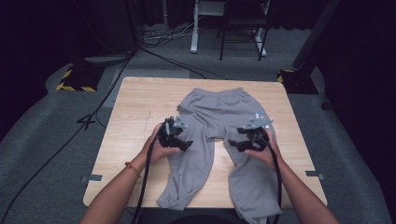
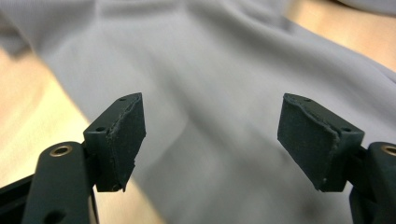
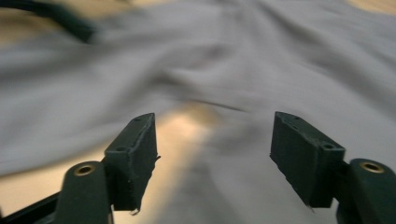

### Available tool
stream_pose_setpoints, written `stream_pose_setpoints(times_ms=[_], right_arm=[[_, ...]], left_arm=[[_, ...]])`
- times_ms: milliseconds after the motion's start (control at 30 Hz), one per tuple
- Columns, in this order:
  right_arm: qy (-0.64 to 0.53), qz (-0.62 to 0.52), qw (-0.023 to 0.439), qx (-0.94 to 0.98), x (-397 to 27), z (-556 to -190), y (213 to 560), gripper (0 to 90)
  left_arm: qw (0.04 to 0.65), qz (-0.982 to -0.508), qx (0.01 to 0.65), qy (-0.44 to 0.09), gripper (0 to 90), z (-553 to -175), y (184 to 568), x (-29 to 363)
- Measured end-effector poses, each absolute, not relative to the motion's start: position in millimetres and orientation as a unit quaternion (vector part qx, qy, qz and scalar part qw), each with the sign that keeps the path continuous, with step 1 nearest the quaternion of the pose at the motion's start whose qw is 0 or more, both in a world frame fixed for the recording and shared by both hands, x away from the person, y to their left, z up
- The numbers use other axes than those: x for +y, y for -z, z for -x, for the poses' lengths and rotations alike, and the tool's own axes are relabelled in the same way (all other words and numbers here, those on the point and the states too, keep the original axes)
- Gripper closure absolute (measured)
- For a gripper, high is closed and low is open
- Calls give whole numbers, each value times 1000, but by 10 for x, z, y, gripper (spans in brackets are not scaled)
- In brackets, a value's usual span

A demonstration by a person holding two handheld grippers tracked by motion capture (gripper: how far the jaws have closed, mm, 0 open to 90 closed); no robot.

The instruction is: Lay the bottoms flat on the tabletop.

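Note:
Grey sweatpants [image 1: 215,116] lie spread on the wooden table [image 1: 135,107], waistband at the far side, the two legs running toward the person. My left gripper [image 1: 184,143] hovers over the pants' left leg, held in the person's left hand; its jaws stand apart with nothing between them, grey cloth [image 2: 210,93] behind. My right gripper [image 1: 236,144] hovers at the inner edge of the right leg, near the crotch. Its jaws are also apart and empty, with cloth [image 3: 280,56] and a strip of table beyond.
The right pant leg hangs over the table's near edge [image 1: 254,212]. Bare wood lies left of the pants. Cables [image 1: 107,93] run across the carpet at the left; a stand's feet [image 1: 194,46] and yellow-black striped bases [image 1: 74,86] sit beyond the table.

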State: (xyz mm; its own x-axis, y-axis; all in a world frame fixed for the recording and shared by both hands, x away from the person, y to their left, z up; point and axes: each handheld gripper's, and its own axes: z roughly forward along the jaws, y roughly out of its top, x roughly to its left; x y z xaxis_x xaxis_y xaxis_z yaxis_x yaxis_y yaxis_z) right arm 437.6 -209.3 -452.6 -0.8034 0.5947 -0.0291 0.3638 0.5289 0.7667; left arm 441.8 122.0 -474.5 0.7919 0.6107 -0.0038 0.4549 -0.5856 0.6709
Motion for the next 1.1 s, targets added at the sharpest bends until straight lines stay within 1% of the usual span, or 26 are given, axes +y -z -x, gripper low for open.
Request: stream_pose_setpoints(times_ms=[67, 100, 167, 233, 300, 400, 567, 667, 800, 933, 967, 1033, 1100], right_arm=[[-413, -241, 120, 870, -1898, -4106, 4490, 356], [-422, -216, 101, 875, -1764, -3941, 4481, 371], [-425, -176, 82, 884, -1566, -3721, 4481, 409], [-422, -128, 57, 896, -1345, -3497, 4500, 432], [-418, -84, 33, 904, -1147, -3305, 4531, 451], [-414, -25, -4, 910, -865, -3080, 4600, 466], [-405, 24, -37, 913, -579, -2981, 4708, 483], [-387, 33, -39, 921, -492, -3001, 4796, 502], [-370, 20, -30, 928, -490, -3097, 4906, 626], [-368, 16, -13, 930, -557, -3155, 4887, 798], [-366, 18, -10, 930, -582, -3155, 4875, 826], [-368, 25, -12, 929, -656, -3150, 4834, 852], [-377, 29, -11, 926, -767, -3136, 4763, 856]], left_arm=[[336, -890, 291, -106, 243, -4243, 4786, 1286], [328, -893, 288, -109, 238, -4198, 4808, 1296], [322, -895, 287, -112, 239, -4123, 4873, 1309], [316, -897, 289, -110, 240, -4102, 4922, 1325], [326, -891, 299, -99, 234, -4119, 4945, 1372], [345, -880, 309, -111, 221, -4173, 4988, 1424], [356, -868, 323, -123, 213, -4277, 5019, 1431], [353, -862, 339, -128, 214, -4363, 5018, 1427], [355, -851, 362, -136, 211, -4494, 5027, 1471], [352, -846, 376, -139, 211, -4596, 5027, 1528], [350, -845, 379, -144, 211, -4617, 5024, 1545], [350, -842, 385, -144, 211, -4639, 5026, 1564], [350, -841, 386, -146, 211, -4639, 5026, 1567]])
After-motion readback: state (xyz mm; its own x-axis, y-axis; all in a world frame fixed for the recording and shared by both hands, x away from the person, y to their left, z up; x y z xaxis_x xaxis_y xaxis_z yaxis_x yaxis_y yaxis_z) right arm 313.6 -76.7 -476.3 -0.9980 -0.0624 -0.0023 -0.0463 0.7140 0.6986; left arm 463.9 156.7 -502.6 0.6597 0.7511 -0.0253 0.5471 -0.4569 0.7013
